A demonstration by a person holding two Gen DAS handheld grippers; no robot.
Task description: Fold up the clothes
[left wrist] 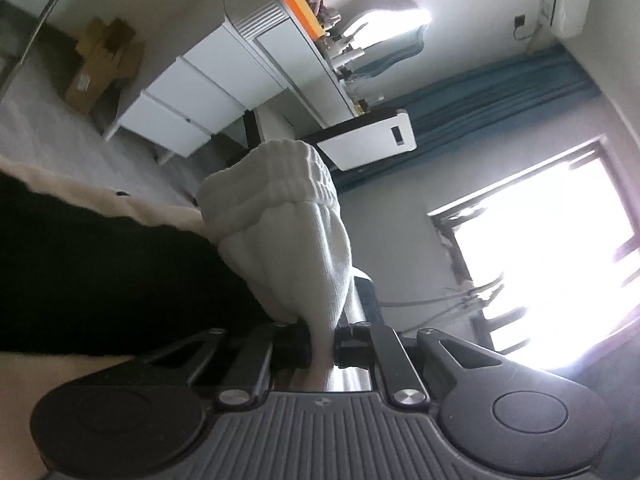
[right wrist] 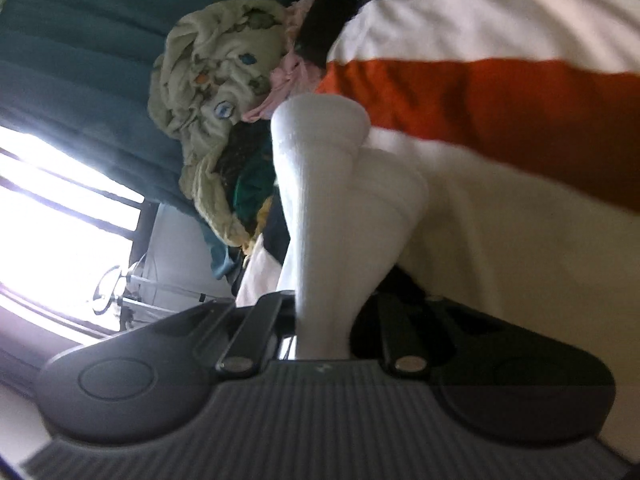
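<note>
Left gripper (left wrist: 322, 344): jaws clenched on the white sock (left wrist: 296, 236), which stands up from between the fingers and fills the middle of the left wrist view.
Sock, left view: ribbed cuff at the far end, bunched and folded over; a dark cloth (left wrist: 100, 264) lies just left of it.
Right gripper (right wrist: 322, 344): jaws clenched on white sock fabric (right wrist: 320, 216), which rises from the fingers in two rounded lobes.
Same sock or a second one: cannot tell.
Striped cloth (right wrist: 480, 96): white, orange and dark bands, spread behind and to the right of the sock in the right wrist view.
Clothes pile (right wrist: 212, 92): a pale printed piece, a pink piece and a green piece heaped to the far left of the sock.
Curtain (right wrist: 80, 60): teal, behind the pile.
Window (left wrist: 540, 248): very bright, on the right of the left wrist view.
White drawers (left wrist: 192, 100): far left of that view, with cluttered shelves beside them.
Camera tilt: both views are turned on their side.
</note>
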